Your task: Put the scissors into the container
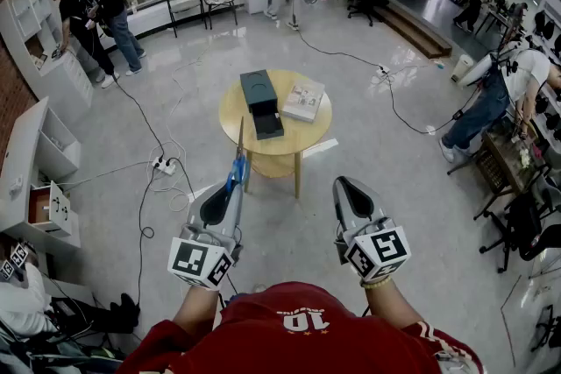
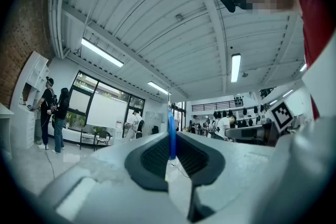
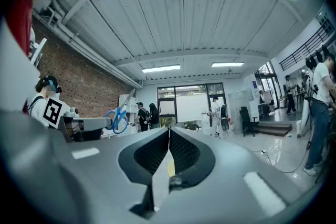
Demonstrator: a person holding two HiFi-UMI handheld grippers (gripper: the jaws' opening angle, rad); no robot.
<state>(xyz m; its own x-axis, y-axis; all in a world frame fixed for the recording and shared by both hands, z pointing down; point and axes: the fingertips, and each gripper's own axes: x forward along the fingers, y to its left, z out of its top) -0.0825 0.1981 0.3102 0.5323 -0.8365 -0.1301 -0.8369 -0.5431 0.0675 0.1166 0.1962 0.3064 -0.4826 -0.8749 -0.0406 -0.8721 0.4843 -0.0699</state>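
Observation:
The blue-handled scissors [image 1: 237,164] stand up out of my left gripper [image 1: 230,187], handle between the pads and blades pointing away toward the table. In the left gripper view the blue handle [image 2: 171,135] is pinched between the dark pads of the left gripper [image 2: 171,148]. The black container [image 1: 261,102] sits on the round wooden table [image 1: 311,134] ahead, well beyond both grippers. My right gripper [image 1: 344,185] is held level beside the left one, shut and empty; its pads meet in the right gripper view [image 3: 168,136], where the scissors [image 3: 116,118] show at the left.
A booklet [image 1: 303,99] lies on the table right of the container. Cables and a power strip [image 1: 164,165] trail over the floor left of the table. White shelves [image 1: 39,158] line the left wall. Several people work around the room's edges.

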